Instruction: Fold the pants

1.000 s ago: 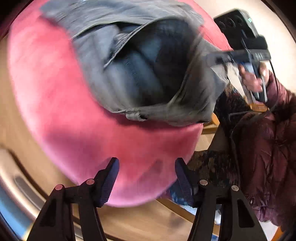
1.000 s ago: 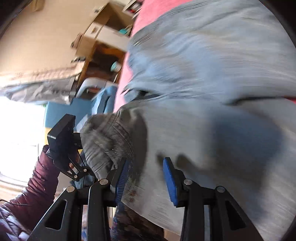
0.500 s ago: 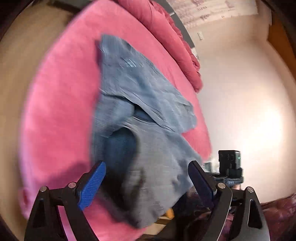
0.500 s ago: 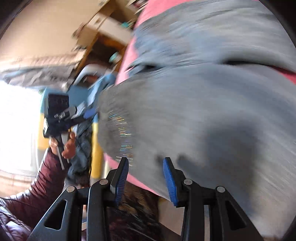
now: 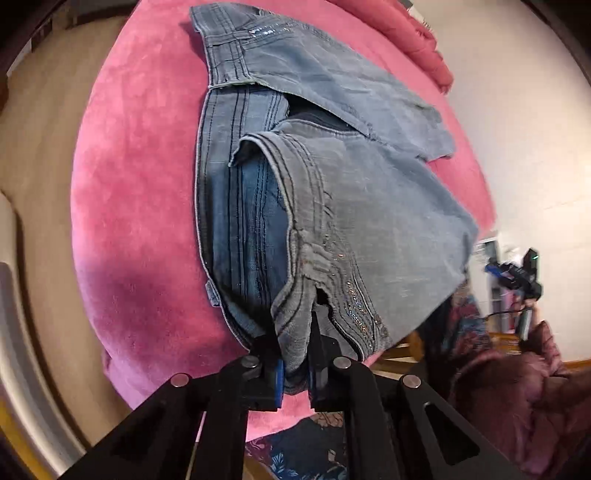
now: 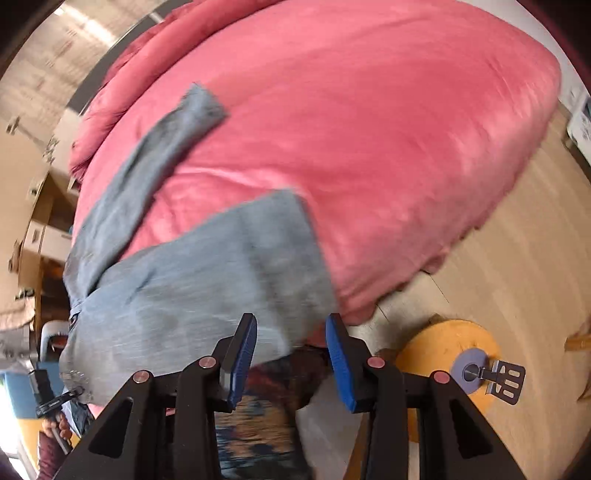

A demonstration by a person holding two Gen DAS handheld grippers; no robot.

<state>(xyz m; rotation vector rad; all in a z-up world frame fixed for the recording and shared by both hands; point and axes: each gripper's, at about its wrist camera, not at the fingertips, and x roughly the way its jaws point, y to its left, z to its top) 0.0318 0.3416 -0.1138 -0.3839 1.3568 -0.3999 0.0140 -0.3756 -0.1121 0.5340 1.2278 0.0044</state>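
Blue-grey jeans [image 5: 332, 192] lie on a pink bed cover [image 5: 140, 192], waist end nearest in the left wrist view. My left gripper [image 5: 295, 373] is closing down on the raised waistband corner beside a rhinestone pocket, and its pads press the denim. In the right wrist view the jeans [image 6: 207, 280] spread one leg up the bed while the other ends near my right gripper [image 6: 291, 354]. That gripper is open, with nothing between its fingers, over the bed's edge. It also shows small and far off as the right gripper [image 5: 517, 273] in the left wrist view.
A red duvet [image 5: 413, 33] is bunched at the head of the bed. A yellow round stool [image 6: 443, 354] with a metal fitting stands on the wooden floor [image 6: 517, 240] by the bed corner. A person's maroon jacket [image 5: 524, 398] is at lower right.
My left gripper went from wide open above the jeans to shut on the waistband corner. My right gripper swung away from the waist toward the leg end, staying open.
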